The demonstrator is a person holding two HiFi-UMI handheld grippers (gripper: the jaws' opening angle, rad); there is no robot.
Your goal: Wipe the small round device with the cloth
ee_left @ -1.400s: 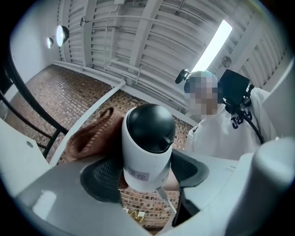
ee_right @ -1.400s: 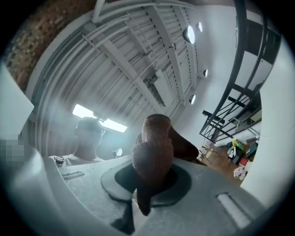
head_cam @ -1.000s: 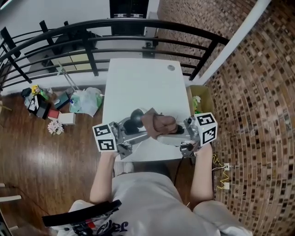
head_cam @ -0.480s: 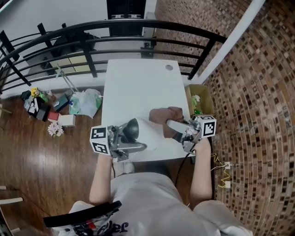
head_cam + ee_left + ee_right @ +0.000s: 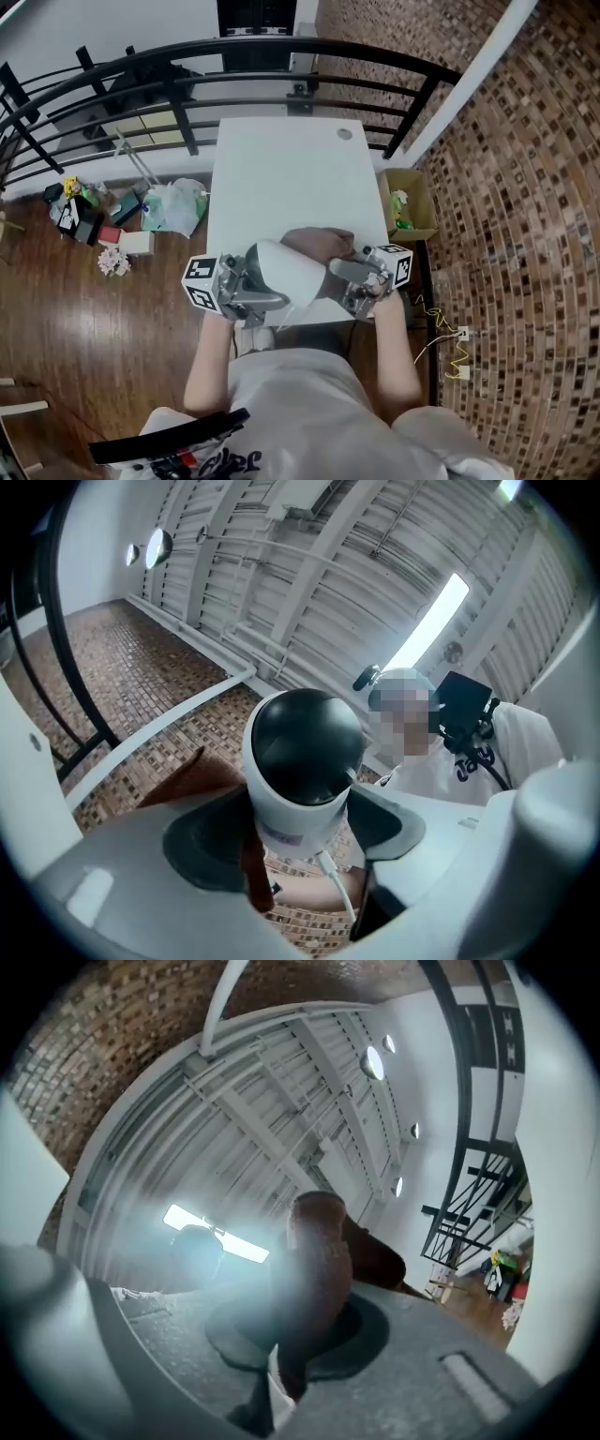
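Left gripper view: left gripper (image 5: 300,841) clamped on white sides of hard, slippery white-and-black round device (image 5: 305,752); right gripper (image 5: 300,1330) pinching soft, floppy brown cloth (image 5: 319,1241).

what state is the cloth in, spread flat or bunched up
Bunched up. The brown cloth is a crumpled wad pinched in the right gripper's jaws; in the head view it is a lump by the white device.

The small round device (image 5: 302,761) has a white body, a glossy black dome face and a thin white cable at its base. It sits clamped in the left gripper (image 5: 295,841), dome tilted upward. The brown cloth (image 5: 317,1260) is bunched, pinched in the right gripper (image 5: 300,1340), right against the device.
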